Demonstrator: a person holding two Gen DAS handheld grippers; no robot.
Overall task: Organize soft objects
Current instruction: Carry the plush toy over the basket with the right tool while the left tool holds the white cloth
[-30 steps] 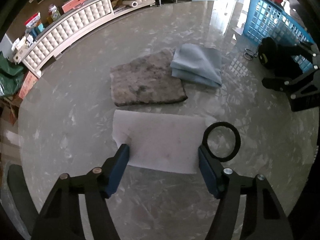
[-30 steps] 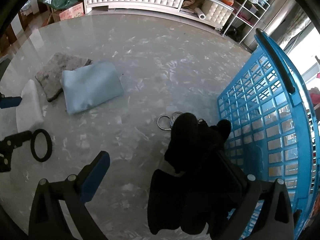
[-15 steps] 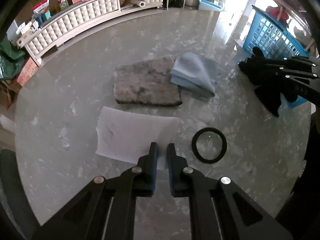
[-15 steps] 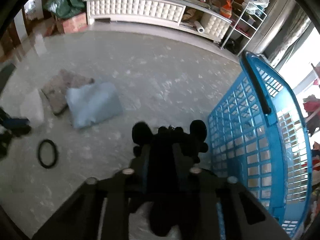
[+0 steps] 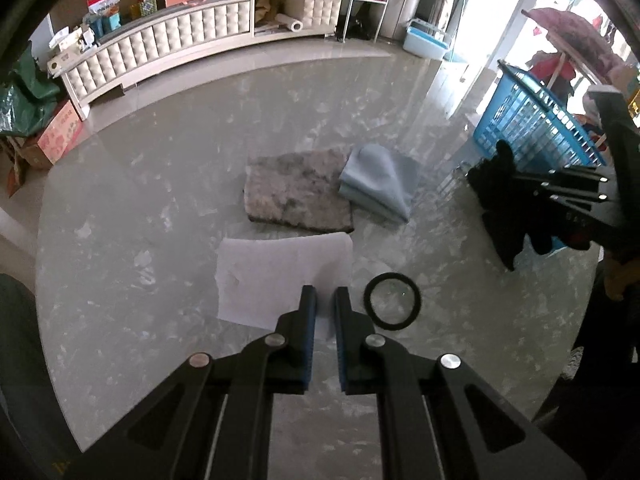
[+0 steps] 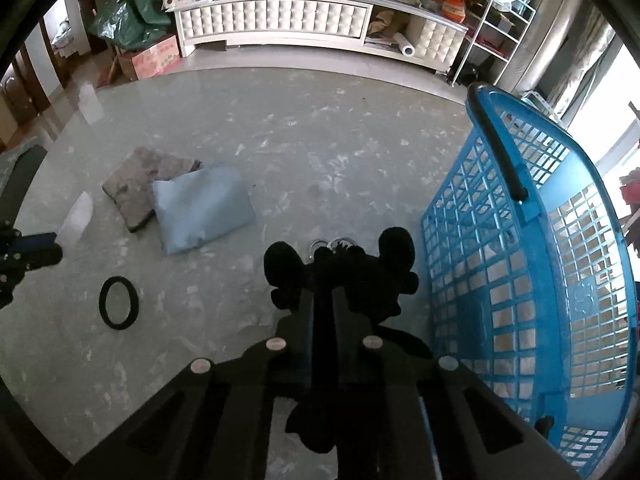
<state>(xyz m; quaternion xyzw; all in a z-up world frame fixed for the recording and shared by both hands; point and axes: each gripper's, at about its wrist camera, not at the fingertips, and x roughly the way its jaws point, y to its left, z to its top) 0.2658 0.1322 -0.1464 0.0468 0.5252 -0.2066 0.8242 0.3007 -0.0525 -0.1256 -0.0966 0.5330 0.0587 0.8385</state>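
A white cloth [image 5: 280,276] lies on the marble table, and my left gripper [image 5: 324,296] is shut on its near edge, which bunches toward the fingers. In the right wrist view this gripper [image 6: 56,246] touches the white cloth [image 6: 76,216] at far left. My right gripper [image 6: 324,294] has its jaws closing on a black plush toy [image 6: 360,276], which bulges out around the fingers. From the left wrist, the toy [image 5: 500,188] hangs in that gripper [image 5: 552,188] beside the blue basket [image 5: 532,120]. A blue-grey folded cloth [image 5: 380,180] leans on a grey fuzzy mat [image 5: 296,192].
The blue mesh basket [image 6: 520,240] stands close on the right of the toy. A black ring [image 5: 394,300] lies just right of the left fingers. Metal rings [image 6: 320,245] lie behind the toy. A white sideboard [image 6: 280,24] and boxes line the far floor.
Both grippers went from wide open to shut. The left closed on the white cloth's near edge and rose. The right closed on the black toy with little movement.
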